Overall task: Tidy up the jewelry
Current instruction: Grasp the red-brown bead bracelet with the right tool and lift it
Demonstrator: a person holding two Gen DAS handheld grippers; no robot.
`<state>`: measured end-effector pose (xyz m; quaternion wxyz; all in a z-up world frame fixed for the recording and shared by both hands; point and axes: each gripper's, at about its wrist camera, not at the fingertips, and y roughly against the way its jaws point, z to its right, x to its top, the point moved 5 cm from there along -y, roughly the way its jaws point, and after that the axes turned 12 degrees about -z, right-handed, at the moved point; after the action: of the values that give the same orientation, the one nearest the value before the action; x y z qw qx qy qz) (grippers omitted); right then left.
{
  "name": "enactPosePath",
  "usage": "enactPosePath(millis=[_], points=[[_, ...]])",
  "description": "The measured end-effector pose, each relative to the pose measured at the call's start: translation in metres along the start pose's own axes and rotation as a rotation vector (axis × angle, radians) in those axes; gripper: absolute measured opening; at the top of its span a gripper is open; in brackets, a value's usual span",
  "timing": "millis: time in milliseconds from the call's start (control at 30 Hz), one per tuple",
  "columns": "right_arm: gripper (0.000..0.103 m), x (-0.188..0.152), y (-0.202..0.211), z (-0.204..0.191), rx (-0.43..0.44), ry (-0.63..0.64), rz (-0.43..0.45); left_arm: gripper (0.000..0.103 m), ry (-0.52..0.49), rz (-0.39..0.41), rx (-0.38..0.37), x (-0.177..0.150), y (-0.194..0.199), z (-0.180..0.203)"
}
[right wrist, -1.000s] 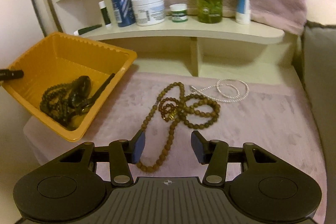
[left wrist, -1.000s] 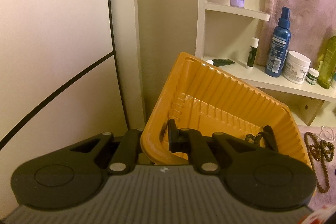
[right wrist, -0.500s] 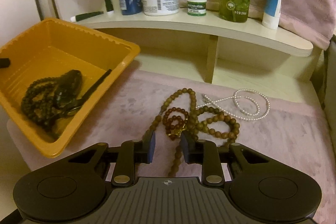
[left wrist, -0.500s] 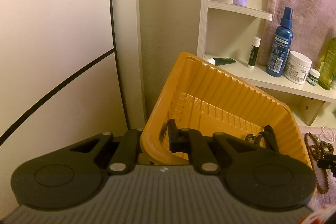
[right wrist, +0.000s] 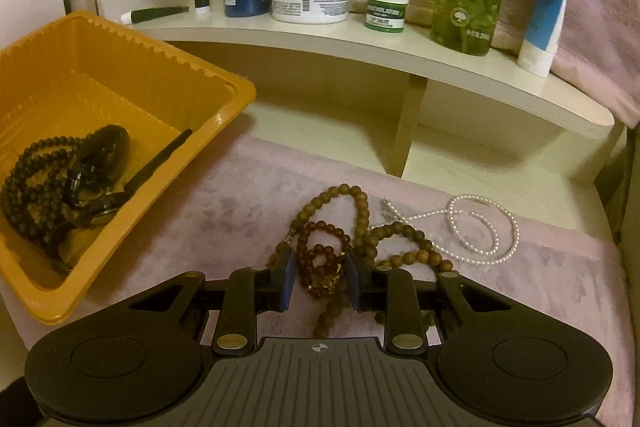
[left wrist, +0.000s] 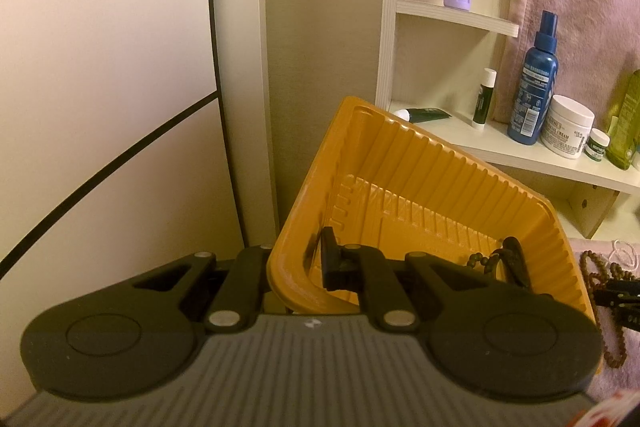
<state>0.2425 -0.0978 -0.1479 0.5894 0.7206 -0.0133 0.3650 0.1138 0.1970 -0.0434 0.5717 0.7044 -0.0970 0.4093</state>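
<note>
While straddling beads [right wrist: 320, 263], half-open right hand-held gripper [right wrist: 320, 281]

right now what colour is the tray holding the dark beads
Orange tray, clearest in the right wrist view.

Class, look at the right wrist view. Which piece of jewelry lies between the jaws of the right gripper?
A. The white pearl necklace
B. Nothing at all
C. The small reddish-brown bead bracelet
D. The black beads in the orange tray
C: the small reddish-brown bead bracelet sits between the jaws of the right gripper; the white pearl necklace lies off to the right on the pink cloth.
</note>
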Motion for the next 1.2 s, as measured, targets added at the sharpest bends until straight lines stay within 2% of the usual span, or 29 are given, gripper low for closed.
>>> enactPosePath(millis=[200, 333, 500, 900, 1200], points=[[0.027, -0.002, -0.002, 0.002, 0.018, -0.019, 0.013, 0.008, -0.001, 0.000, 0.002, -0.001, 0.000, 0.000], [0.017, -0.003, -0.001, 0.003, 0.023, -0.026, 0.015, 0.008, -0.001, -0.001, 0.002, -0.001, 0.000, 0.000], [0.010, -0.005, 0.003, 0.002, 0.035, -0.037, 0.013, 0.008, -0.004, 0.001, 0.002, -0.002, 0.001, -0.001], [0.010, -0.008, 0.041, 0.005, 0.110, -0.102, 0.063, 0.008, -0.012, 0.002, 0.006, -0.002, 0.002, 0.000], [0.010, 0.010, 0.079, 0.004, 0.168, -0.113, 0.144, 0.008, -0.013, 0.002, 0.005, -0.001, 0.002, 0.000]])
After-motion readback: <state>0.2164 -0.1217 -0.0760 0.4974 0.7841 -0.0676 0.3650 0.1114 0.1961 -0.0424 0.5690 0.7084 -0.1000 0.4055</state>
